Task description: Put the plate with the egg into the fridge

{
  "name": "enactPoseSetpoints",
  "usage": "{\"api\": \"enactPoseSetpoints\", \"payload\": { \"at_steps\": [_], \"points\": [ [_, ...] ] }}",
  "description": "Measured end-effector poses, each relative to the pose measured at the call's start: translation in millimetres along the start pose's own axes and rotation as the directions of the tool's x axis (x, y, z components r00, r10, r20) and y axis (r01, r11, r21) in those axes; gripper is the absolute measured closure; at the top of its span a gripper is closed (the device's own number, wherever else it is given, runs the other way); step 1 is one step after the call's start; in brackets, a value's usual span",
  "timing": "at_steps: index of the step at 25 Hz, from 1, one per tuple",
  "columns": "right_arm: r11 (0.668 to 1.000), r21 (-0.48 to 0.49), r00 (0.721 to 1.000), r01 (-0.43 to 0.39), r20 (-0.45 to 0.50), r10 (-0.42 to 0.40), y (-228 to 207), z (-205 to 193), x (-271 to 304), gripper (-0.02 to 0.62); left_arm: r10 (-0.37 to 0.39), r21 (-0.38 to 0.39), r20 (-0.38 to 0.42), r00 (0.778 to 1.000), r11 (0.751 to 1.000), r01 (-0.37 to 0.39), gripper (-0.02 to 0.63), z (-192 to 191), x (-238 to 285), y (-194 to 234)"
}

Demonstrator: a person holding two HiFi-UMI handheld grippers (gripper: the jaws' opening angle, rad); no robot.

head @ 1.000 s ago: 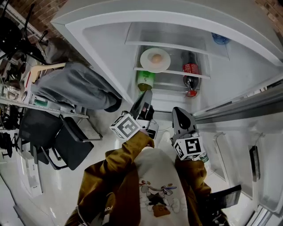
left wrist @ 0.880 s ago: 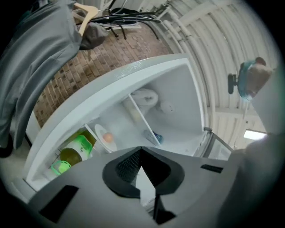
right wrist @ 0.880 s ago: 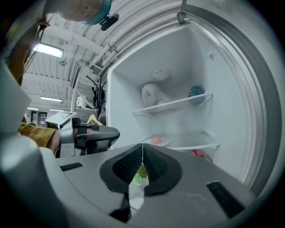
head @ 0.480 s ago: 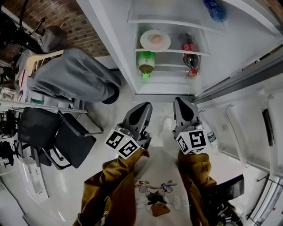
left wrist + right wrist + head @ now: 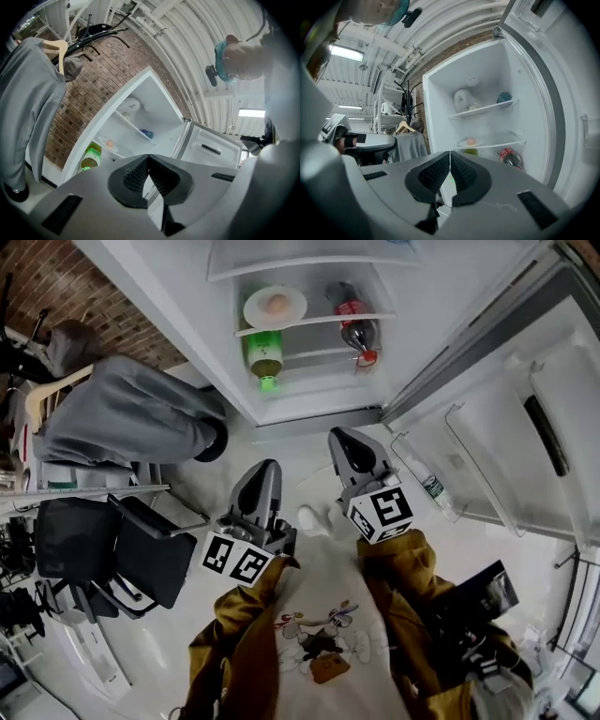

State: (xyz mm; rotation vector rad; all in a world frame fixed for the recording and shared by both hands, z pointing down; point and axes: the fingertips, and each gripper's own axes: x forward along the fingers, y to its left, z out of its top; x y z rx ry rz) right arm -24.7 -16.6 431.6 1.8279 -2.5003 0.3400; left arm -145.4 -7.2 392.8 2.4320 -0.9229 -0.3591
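Hand-held gripper (image 5: 263, 468) withdrawn from round plate (image 5: 275, 307)

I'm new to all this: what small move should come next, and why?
Probably reach the right gripper to the open fridge door and push it closed. The plate with the egg already sits on a shelf inside, and the left gripper, like the right, is shut and empty.

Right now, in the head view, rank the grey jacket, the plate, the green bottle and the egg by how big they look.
1. Grey jacket, by far the largest.
2. Plate and green bottle: about alike, so not ranked apart.
3. Egg, the smallest.
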Motion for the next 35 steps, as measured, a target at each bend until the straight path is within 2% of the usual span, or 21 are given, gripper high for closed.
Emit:
{"api": "enactPoseSetpoints", "payload": {
  "at_steps": [4, 7, 11, 17, 35],
  "points": [
    [1.0, -0.009, 0.999, -0.025, 0.029, 0.025, -9, 19, 3, 0.589, 0.04, 0.007, 0.032, 0.999, 0.999, -0.041, 0.6, 6, 7, -3],
    [0.999, -0.029, 0.998, -0.04, 0.049, 0.042, -15, 29, -11, 0.589, 0.031, 0.036, 0.011, 0.999, 0.999, -0.032, 0.6, -4, 13, -18],
    [0.999, -0.03, 0.999, -0.026, 0.03, 0.027, -31, 26, -27, 0.589, 0.0, 0.022, -0.03, 1.0, 1.0, 0.001, 0.6, -24, 31, -35],
    [0.998, -0.037, 0.997, -0.059, 0.043, 0.06, -35, 30, -30, 0.589, -0.031, 0.024, -0.052, 0.998, 0.999, 0.032, 0.6, -35, 42, -55],
    [0.999, -0.013, 0.998, -0.041, 0.042, 0.042, -27, 24, -62, 0.589, -0.031, 0.017, -0.082, 0.996, 0.999, 0.033, 0.6, -47, 22, -75]
  ]
}}
